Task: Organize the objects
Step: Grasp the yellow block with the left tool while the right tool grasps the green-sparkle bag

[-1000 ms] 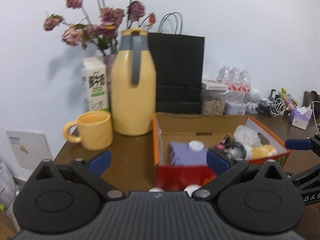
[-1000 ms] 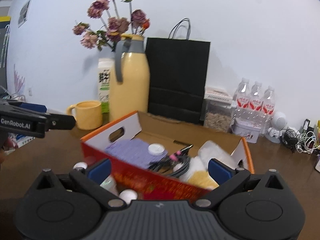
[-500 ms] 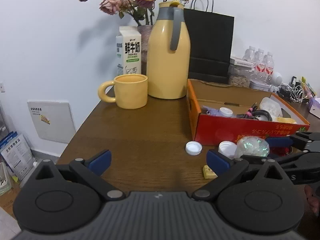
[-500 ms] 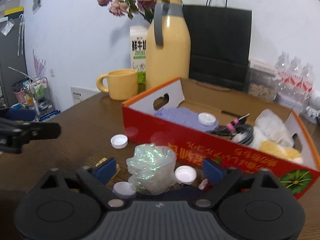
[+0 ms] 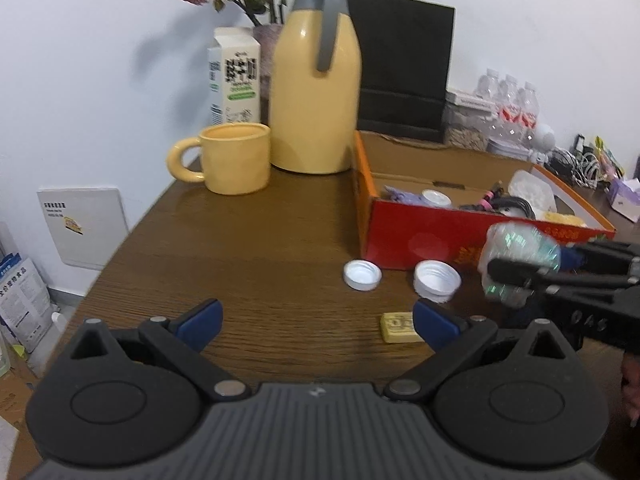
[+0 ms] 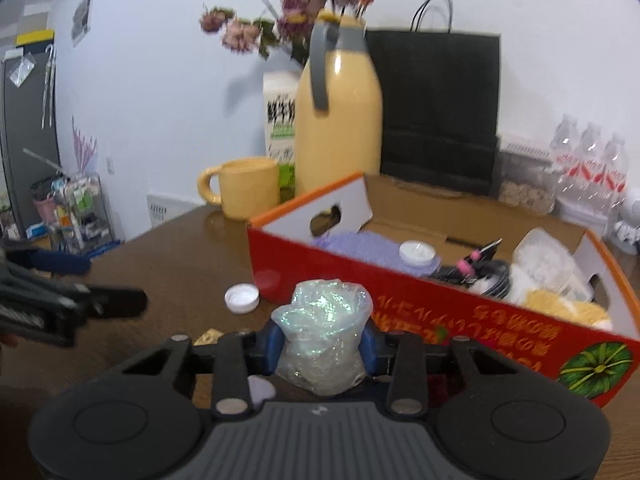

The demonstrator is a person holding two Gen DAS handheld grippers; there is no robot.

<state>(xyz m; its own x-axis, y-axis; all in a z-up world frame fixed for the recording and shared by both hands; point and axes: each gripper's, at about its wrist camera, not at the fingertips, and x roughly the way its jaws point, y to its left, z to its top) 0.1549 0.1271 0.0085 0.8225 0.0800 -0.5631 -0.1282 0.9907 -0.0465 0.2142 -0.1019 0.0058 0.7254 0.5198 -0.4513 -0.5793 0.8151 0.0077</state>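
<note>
Crumpled iridescent clear plastic bag point(image 6: 323, 336) is sitting between the blue pads of the right hand-held gripper point(image 6: 322, 346), jaws closing on it, pads pressing its sides, just in front of the red cardboard box point(image 6: 420, 300). Left hand-held gripper point(image 5: 316, 320) is hovering wide open, empty, over the brown wooden bench point(image 5: 248, 248).

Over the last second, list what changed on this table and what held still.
The right gripper came down in front of the red box, and its jaws are closing on the crumpled iridescent plastic wrap, now between its pads. The left gripper dropped toward the table, open and empty. The two white caps, yellow block, mug and thermos stayed put.
</note>
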